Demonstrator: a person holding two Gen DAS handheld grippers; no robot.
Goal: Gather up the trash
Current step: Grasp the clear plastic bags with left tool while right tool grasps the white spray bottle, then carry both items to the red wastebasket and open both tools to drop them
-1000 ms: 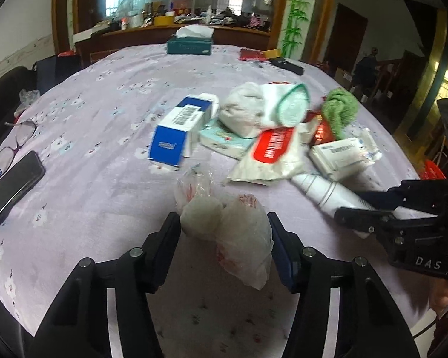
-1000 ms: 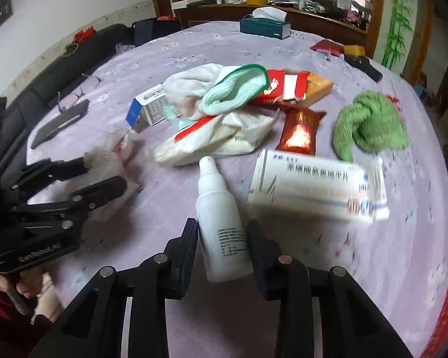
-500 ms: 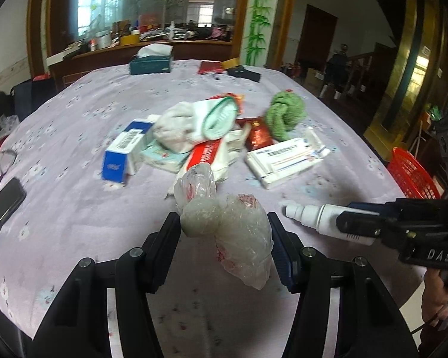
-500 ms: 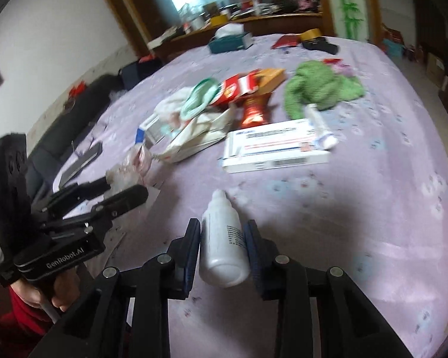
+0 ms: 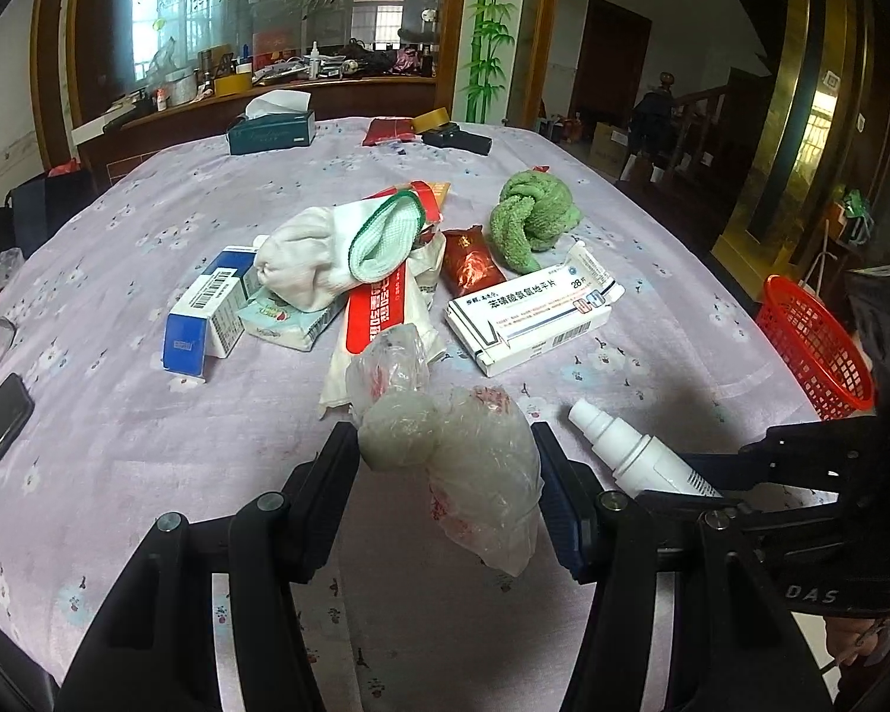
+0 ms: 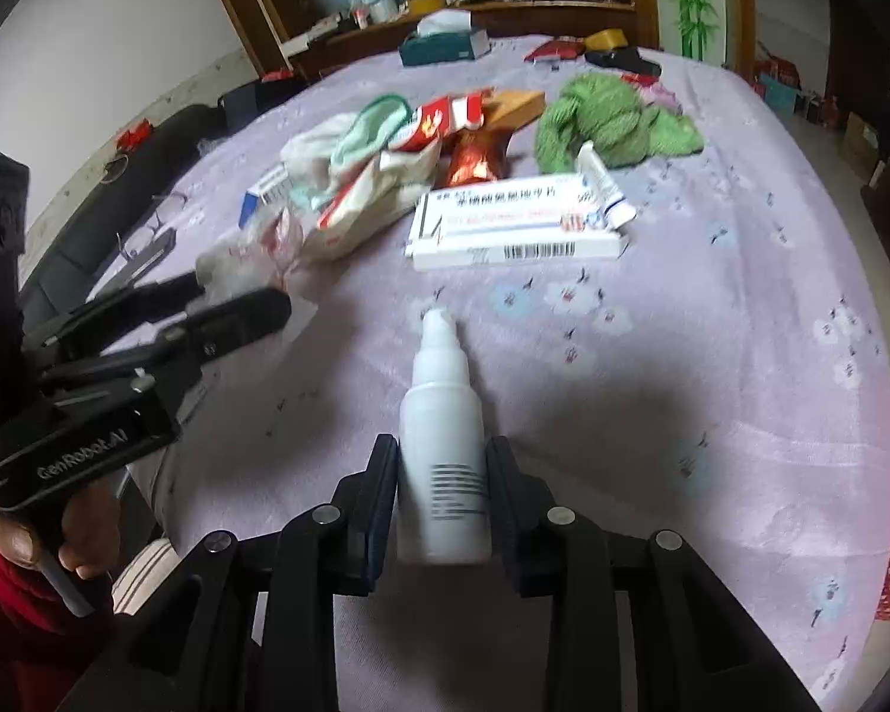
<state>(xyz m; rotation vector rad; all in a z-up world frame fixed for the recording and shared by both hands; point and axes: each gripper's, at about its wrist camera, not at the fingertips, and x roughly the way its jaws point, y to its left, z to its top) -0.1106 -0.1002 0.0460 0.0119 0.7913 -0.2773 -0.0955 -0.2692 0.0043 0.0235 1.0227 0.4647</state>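
A: Left view, jaws?
B: Clamped on bag (image 5: 463, 463), above table (image 5: 118, 415) near edge; basket (image 5: 813, 350) at right.
A: Right view?
B: Jaws pinching bottle (image 6: 445, 445), nozzle far, over table; left gripper (image 6: 237, 308) at left.

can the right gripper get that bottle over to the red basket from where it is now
Probably yes. The right gripper holds the white bottle, and the red basket sits off the table's right edge on that side, with nothing visible between.
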